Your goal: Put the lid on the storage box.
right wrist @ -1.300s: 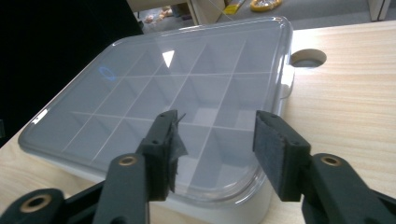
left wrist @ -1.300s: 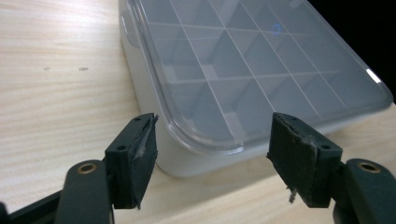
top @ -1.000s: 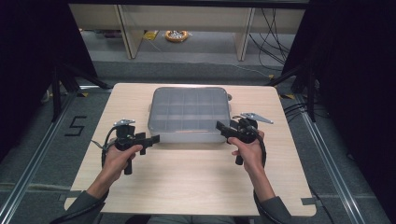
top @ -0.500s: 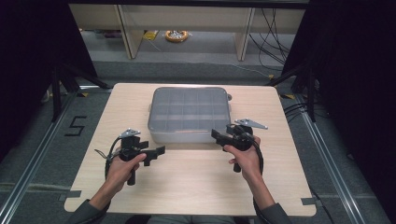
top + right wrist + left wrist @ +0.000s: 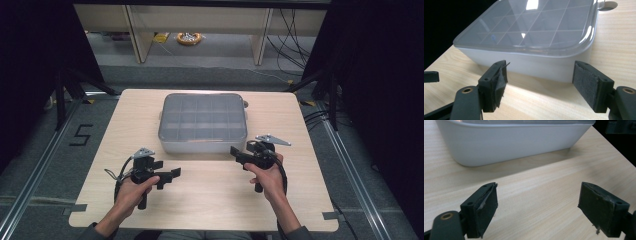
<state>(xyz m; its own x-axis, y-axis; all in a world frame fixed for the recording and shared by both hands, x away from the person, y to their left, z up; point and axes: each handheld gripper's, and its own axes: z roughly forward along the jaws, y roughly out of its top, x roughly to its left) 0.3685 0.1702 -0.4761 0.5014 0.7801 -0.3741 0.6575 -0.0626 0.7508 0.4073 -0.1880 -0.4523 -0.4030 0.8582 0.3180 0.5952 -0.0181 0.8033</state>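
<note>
A grey plastic box point(image 5: 202, 122) with a clear lid over a grid of compartments stands at the middle of the wooden table point(image 5: 210, 205). My left gripper point(image 5: 170, 176) hovers near the box's front left corner, pointing right. It is open, its jaws have just been opening, and nothing lies between them. In the left gripper view its jaws point(image 5: 539, 188) frame bare wood, with the box point(image 5: 511, 142) wall beyond. My right gripper point(image 5: 236, 155) is by the front right corner, open, jaws just widened, empty. Its own view has the jaws point(image 5: 540, 63) aimed at the box point(image 5: 531, 32) corner.
A round hole point(image 5: 610, 4) in the tabletop lies behind the box's far right corner. Dark curtains flank the table, and the floor on the left carries a "5" mark point(image 5: 82, 135). A shelf frame point(image 5: 200, 20) stands beyond the far edge.
Both hands drew back from the box toward the table's near edge and sank a little. Both pairs of jaws stand wider apart than a second ago.
</note>
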